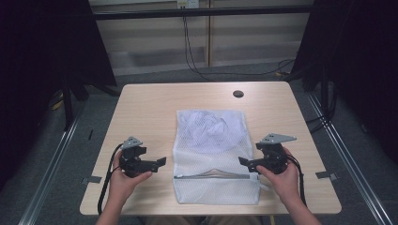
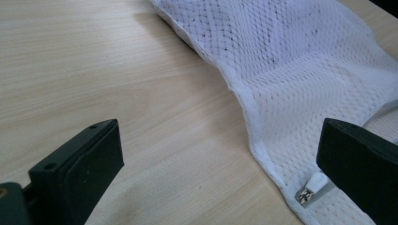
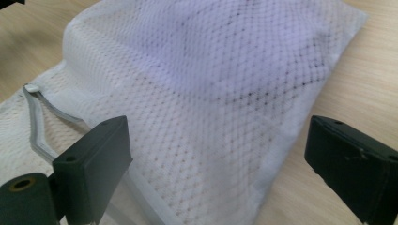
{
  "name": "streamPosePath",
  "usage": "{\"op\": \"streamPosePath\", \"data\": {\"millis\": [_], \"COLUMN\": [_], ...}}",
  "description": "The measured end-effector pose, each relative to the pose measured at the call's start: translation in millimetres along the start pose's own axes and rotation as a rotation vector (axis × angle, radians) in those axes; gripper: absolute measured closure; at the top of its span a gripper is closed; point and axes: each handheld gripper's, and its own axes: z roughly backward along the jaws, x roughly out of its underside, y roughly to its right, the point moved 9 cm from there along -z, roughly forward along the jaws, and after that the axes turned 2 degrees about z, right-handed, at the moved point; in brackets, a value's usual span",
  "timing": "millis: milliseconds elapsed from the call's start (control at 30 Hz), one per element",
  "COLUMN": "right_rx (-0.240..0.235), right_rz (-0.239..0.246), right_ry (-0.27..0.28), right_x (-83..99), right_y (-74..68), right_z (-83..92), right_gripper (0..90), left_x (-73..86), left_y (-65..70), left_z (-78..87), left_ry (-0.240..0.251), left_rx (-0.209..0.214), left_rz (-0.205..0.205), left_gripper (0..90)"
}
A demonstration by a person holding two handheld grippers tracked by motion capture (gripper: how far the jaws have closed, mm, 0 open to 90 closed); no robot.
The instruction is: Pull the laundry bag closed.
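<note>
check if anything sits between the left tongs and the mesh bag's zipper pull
Nothing visible does. The left tongs are open beside the mesh bag, with only bare table between them and its edge. The zipper pull lies uncovered just inside that edge, close to one jaw.

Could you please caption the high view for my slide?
Two open hand-held grippers flank a white mesh laundry bag on a wooden table.

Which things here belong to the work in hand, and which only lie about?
Belonging to the work:
- white mesh bag
- its zipper, pull
- left gripper, open
- right gripper, open

Only lying about:
- round dark hole in the table
- cables behind
</note>
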Motion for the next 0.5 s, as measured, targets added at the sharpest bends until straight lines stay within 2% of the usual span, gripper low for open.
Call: {"op": "streamPosePath", "data": {"millis": [67,100,300,500], "right_rx": [-0.006,-0.015,-0.047,-0.066], "right_rz": [-0.004,-0.003,0.001,0.026], "right_ry": [0.012,0.009,0.013,-0.021], "right_x": [-3.3,-4.0,-9.0,-9.0], "right_y": [-4.7,-7.8,-25.0,-38.5], "right_z": [-1.0,-1.2,-5.3,-13.9], "right_gripper": [7.0,7.0,7.8,7.9], "left_x": [2.8,3.8,5.3,6.9], "left_y": [1.6,2.2,2.2,1.8], "left_z": [0.3,1.1,3.5,4.6], "left_ry": [-0.017,-0.024,-0.033,-0.048], "left_rx": [0.021,0.025,0.032,0.043], "left_rz": [0.008,-0.006,-0.007,-0.009], "left_gripper": [0.5,0.6,0.6,1.7]}}
